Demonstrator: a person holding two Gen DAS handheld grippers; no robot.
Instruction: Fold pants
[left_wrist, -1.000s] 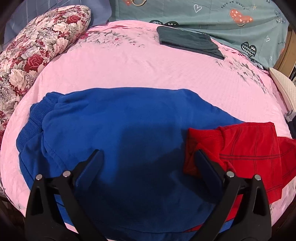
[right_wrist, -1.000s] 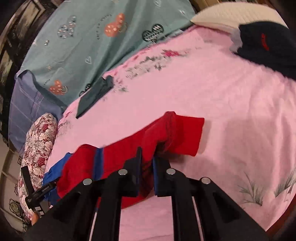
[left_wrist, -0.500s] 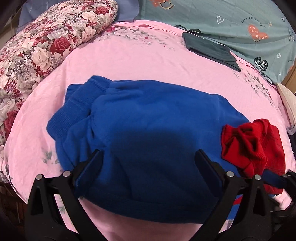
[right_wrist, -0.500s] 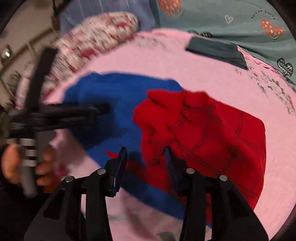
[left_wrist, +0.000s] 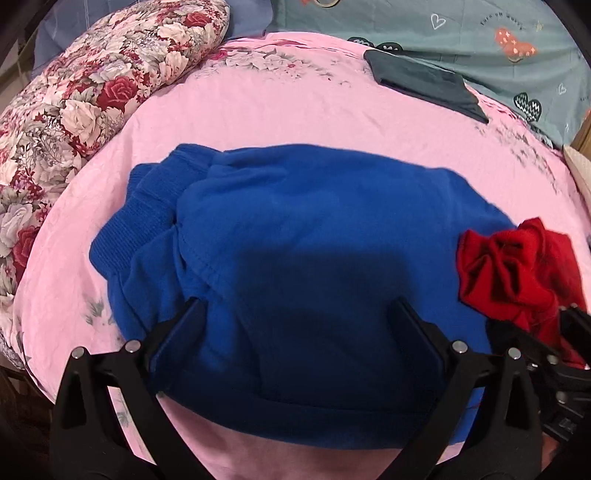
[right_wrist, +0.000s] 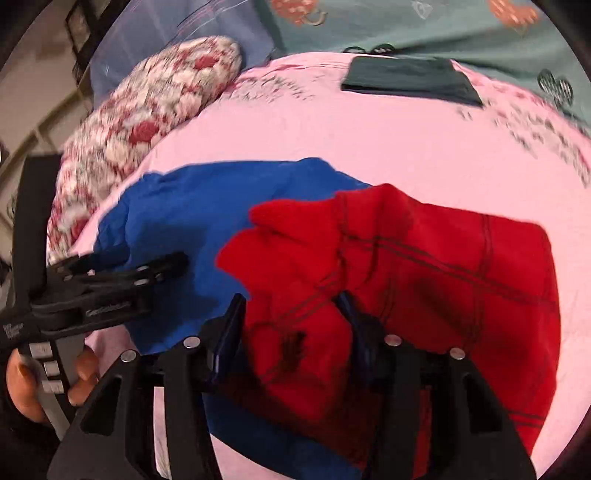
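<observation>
The pants lie on the pink bedsheet (left_wrist: 277, 110): a wide blue part (left_wrist: 314, 229) and a red part with dark stitch lines (left_wrist: 513, 266), bunched at the blue part's right end. My left gripper (left_wrist: 297, 310) hovers open over the near side of the blue cloth, nothing between its fingers. In the right wrist view the red part (right_wrist: 424, 266) is folded over the blue part (right_wrist: 184, 206). My right gripper (right_wrist: 291, 301) has its jaws opening, with a loose hump of red cloth lying between them. The left gripper (right_wrist: 147, 273) shows at the left, in a hand (right_wrist: 22, 387).
A floral pillow (left_wrist: 92, 85) lies along the bed's far left. A folded dark garment (left_wrist: 424, 81) sits at the far side, before a teal sheet with hearts (left_wrist: 480, 37). The bed's near edge runs just under both grippers.
The right gripper swung left with the red part and laid it bunched on the blue part's end, then spread its jaws. The left gripper drifted slightly, still open.
</observation>
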